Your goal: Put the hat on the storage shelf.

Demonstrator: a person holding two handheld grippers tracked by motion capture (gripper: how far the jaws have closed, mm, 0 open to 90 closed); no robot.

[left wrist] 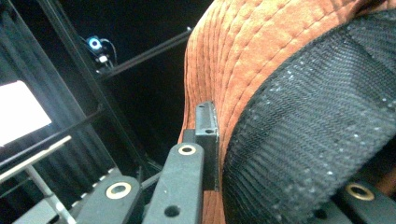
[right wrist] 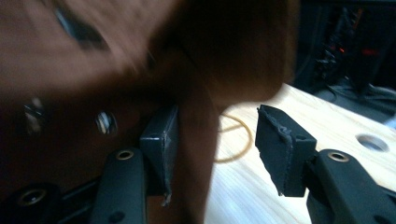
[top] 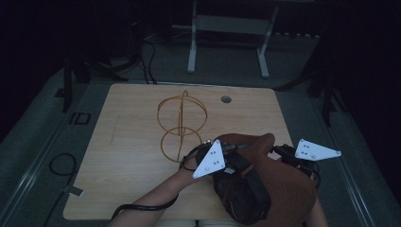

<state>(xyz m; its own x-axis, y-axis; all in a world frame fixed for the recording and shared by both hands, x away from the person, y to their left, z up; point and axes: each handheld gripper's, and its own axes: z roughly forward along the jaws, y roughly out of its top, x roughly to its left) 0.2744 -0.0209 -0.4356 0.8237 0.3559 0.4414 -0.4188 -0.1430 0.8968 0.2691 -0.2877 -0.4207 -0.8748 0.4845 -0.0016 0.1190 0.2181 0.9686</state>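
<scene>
Over the table's [top: 142, 189] near edge I see my left gripper [left wrist: 219, 154] clamped on the hat [top: 288, 184], right gripper [right wrist: 217, 154] agape beside it.

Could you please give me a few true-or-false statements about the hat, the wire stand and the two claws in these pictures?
1. The orange hat is held up between both claws. True.
2. The wire stand lies flat on its side. False: it stands upright on the wooden table.
3. The right claw is shut tight. False: its jaws stand apart, hat fabric against one pad.
4. The left claw is at the hat's brim. True.
5. The hat sits on the stand. False: it is apart, nearer the person.
</scene>
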